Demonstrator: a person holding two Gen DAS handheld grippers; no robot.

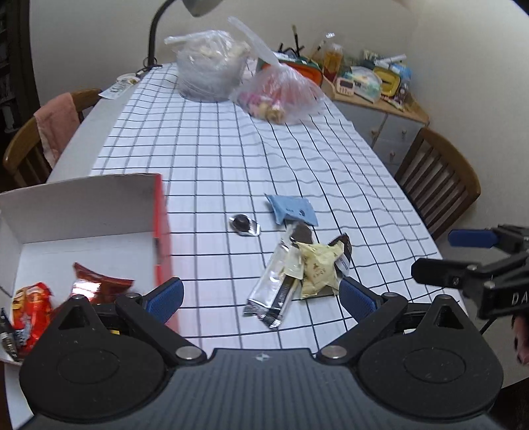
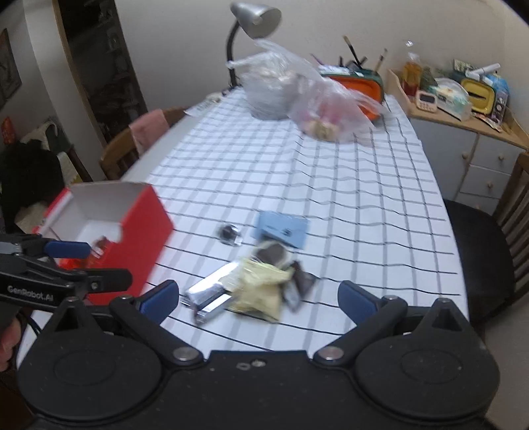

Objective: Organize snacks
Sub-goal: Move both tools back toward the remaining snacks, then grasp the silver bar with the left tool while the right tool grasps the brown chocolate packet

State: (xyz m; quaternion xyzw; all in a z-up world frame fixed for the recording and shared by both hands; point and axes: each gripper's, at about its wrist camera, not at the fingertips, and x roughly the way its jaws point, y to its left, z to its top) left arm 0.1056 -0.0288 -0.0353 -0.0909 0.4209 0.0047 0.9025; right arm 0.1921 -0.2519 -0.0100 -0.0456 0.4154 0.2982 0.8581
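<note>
Both grippers, left gripper [image 1: 261, 294] and right gripper [image 2: 258, 297], hover spread wide, empty, over crumpled mixed snack wrappers [image 1: 297, 271] right of the red box [image 2: 132, 228].

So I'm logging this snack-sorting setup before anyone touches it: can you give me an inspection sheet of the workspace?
Surface: checked tablecloth, slightly wrinkled.
Job's things: open red box holding red packets; snack pile, blue packet and wrapped chocolate loose on the cloth.
Clutter: two plastic bags at the far end.
Grippers: left gripper and right gripper open, empty.
Cables: desk lamp cord, far end.
Surroundings: wooden chairs, crowded cabinet.
</note>
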